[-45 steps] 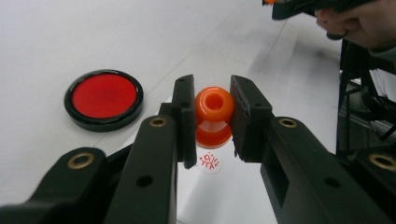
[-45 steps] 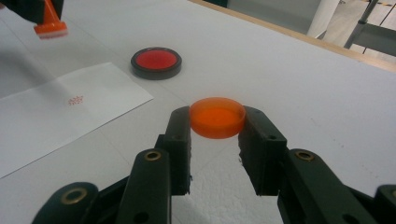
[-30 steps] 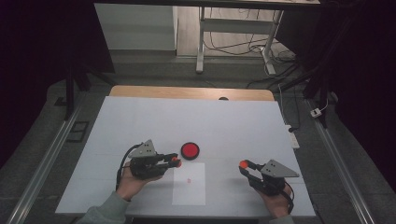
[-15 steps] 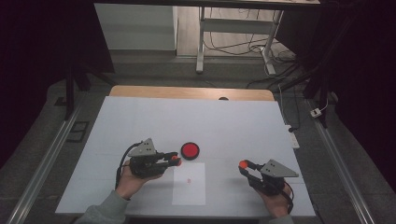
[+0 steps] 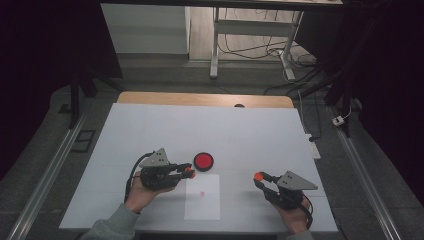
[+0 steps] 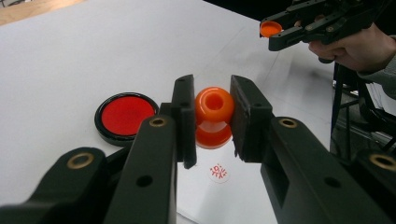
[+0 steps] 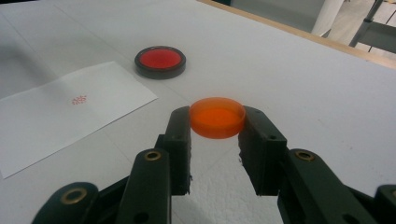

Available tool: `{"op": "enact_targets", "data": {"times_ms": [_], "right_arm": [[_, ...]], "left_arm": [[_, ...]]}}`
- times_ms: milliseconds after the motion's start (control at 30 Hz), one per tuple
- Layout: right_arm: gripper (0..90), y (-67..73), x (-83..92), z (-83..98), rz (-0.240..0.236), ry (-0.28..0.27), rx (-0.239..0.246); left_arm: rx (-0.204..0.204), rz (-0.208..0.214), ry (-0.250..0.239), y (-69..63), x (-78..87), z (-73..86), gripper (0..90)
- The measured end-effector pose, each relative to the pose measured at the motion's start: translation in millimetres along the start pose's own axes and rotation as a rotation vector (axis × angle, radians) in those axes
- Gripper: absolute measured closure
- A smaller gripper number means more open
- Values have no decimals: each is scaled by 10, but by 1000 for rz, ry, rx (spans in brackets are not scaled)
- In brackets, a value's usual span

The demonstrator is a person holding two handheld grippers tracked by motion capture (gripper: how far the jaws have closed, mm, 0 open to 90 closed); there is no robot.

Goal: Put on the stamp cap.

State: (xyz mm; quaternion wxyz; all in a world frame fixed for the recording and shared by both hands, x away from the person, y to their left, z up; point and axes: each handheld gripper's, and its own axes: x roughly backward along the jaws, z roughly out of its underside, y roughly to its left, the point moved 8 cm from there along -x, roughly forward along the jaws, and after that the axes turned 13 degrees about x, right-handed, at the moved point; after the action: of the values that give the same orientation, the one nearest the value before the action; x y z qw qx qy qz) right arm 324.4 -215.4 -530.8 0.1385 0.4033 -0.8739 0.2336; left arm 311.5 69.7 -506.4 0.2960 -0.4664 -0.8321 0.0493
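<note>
An orange spool (image 6: 214, 116) is clamped between the fingers (image 6: 185, 116) of the left gripper (image 5: 186, 170), above the sheet of paper (image 5: 202, 197). An orange cap (image 7: 217, 116) is pinched between the fingers (image 7: 180, 140) of the right gripper (image 5: 260, 178), over the tabletop (image 5: 250, 130).

The orange knob (image 6: 214, 116) between the jaws of the left gripper (image 6: 213, 119) looks like glossy moulded plastic, smooth, with soft highlights on its rounded top. The jaws themselves are matt black plastic with brass-coloured rivets. Just beside the knob, the round pad (image 6: 125, 116) has a shiny black plastic rim and a flat, duller red face. The right gripper (image 7: 215, 135) clamps an orange cap (image 7: 217, 116) of smooth, slightly translucent plastic; its black jaws are equally matt. The paper sheet (image 7: 70, 114) near the round pad is plain matt white. The table (image 7: 299, 70) has a matt, faintly grainy white cover, with a wooden edge at its far side.
</note>
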Motion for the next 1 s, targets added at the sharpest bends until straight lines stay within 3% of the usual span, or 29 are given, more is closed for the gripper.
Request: {"op": "enact_targets", "data": {"times_ms": [1000], "right_arm": [[640, 210, -129, -154, -64, -24, 24]], "left_arm": [[-8, 1, 13, -39, -62, 1, 727]]}}
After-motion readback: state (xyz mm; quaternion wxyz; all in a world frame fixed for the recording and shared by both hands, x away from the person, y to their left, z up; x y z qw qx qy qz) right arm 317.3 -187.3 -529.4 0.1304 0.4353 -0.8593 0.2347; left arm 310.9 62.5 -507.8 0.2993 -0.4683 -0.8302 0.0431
